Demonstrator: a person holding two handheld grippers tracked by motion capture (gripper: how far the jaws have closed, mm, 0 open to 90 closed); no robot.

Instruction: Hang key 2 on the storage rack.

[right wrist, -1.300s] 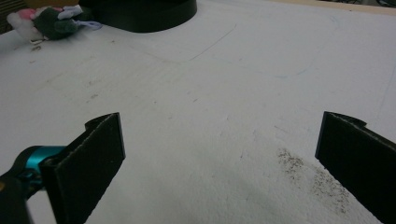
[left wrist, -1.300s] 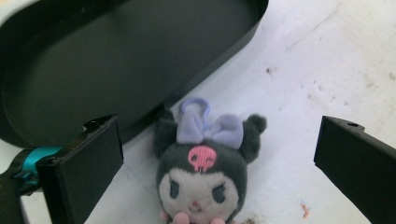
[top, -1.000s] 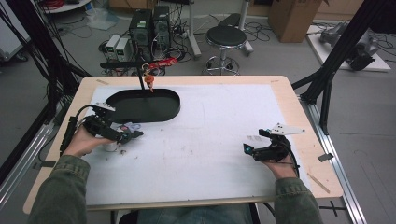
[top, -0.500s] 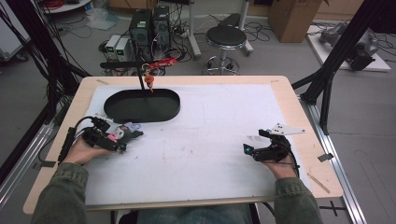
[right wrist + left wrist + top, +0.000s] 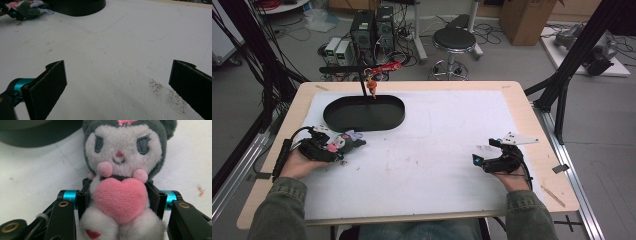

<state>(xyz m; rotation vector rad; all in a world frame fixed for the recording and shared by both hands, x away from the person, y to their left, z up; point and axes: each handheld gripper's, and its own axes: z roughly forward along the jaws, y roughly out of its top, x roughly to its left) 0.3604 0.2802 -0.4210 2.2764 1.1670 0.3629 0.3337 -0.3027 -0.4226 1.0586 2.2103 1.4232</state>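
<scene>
Because it is a small plush toy (image 5: 120, 177), all stuffing and short pile, the thing should be light, soft and hard to damage, and it gives way under pressure rather than slipping. It has a grey hood, a white face and a pink heart held at its front. The left claw (image 5: 120, 202) is closed on it at the middle, one black jaw on each side of the body just behind the heart; that looks the best place to hold, since the torso is the thickest part, while head and limbs would only flop. In the high view the toy (image 5: 344, 143) lies low over the white sheet at the left side of the bench (image 5: 512, 95), its head pointing toward the middle, just in front of the black oval tray (image 5: 332, 116). As far as the high view shows, that tray holds nothing; a thin dark post with a small red-orange piece stands at its far rim. The right claw (image 5: 480, 162) rests well apart at the right side of the bench, jaws spread wide over bare sheet, gripping nothing.
</scene>
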